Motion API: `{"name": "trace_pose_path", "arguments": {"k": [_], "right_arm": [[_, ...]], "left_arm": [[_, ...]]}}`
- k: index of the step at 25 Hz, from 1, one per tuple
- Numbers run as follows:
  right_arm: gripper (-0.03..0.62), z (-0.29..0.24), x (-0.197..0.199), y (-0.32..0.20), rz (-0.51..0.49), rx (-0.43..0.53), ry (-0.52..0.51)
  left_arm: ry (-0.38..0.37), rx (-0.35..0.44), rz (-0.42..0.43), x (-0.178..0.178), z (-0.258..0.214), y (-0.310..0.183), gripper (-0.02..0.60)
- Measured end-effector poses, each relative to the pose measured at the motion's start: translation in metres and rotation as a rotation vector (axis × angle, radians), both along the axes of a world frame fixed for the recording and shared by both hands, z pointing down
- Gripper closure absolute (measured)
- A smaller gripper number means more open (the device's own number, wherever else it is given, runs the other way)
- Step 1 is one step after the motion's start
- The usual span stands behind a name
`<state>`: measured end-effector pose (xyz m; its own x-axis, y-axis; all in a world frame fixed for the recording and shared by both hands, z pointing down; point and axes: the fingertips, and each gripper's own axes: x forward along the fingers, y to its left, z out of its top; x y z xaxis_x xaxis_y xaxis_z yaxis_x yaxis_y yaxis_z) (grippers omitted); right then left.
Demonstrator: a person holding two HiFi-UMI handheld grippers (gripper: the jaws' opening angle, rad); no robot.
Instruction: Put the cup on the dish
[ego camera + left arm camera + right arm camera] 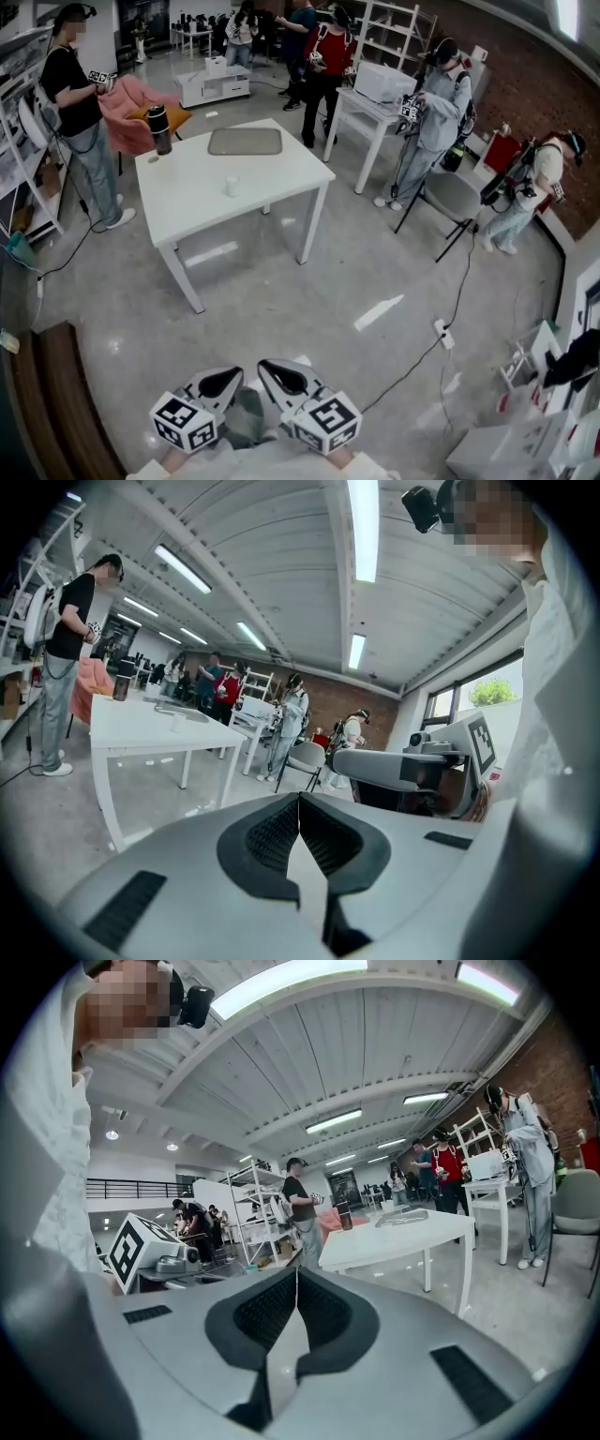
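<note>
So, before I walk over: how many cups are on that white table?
1: the white cup stands near the middle of the table, apart from the grey dish, on its near side. None seems hidden.

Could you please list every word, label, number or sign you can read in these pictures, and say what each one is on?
No readable text anywhere.
The cubes on the left hand-held gripper and right hand-held gripper bear only black-and-white square patterns, not letters.
Everything farther off is too small or blurred to read.
</note>
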<state>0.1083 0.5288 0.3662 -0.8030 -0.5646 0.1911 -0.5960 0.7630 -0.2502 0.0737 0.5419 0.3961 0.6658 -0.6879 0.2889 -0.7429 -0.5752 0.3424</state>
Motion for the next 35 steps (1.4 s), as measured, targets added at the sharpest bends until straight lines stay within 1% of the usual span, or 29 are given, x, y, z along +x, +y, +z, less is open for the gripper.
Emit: {"name": "trace_pose_path", "arguments": {"k": [5, 9, 13, 16, 19, 23, 26, 32, 35], "right_arm": [[0.579, -0.005, -0.022, -0.075, 0.041, 0.019, 0.013], [0.58, -0.011, -0.051, -0.133, 0.057, 0.03, 0.011], [0.579, -0.012, -0.084, -0.177, 0.037, 0.045, 0.013], [0.579, -0.011, -0.097, -0.2, 0.052, 0.049, 0.026], [0.579, -0.007, -0.102, -0.215, 0.072, 0.03, 0.031], [0.579, -0.003, -0.098, -0.232, 0.082, 0.01, 0.038], [0.579, 0.003, -0.095, -0.255, 0.099, -0.005, 0.037], [0.579, 0.01, -0.1, -0.32, 0.075, -0.003, 0.034], [0.579, 0.008, -0.098, -0.359, 0.069, 0.0, 0.022]], "left_arm": [[0.003, 0.017, 0.058, -0.022, -0.007, -0.073, 0.572], [-0.006, 0.046, 0.09, -0.048, -0.016, -0.128, 0.572], [-0.016, 0.061, 0.107, -0.076, -0.017, -0.178, 0.572], [-0.009, 0.057, 0.11, -0.09, -0.014, -0.207, 0.572], [0.006, 0.038, 0.117, -0.096, -0.011, -0.225, 0.572], [0.007, 0.019, 0.101, -0.096, -0.005, -0.244, 0.572], [0.007, 0.003, 0.116, -0.094, 0.002, -0.263, 0.572], [0.002, 0.007, 0.096, -0.096, 0.009, -0.328, 0.572], [-0.026, 0.006, 0.089, -0.097, 0.01, -0.365, 0.572]]}}
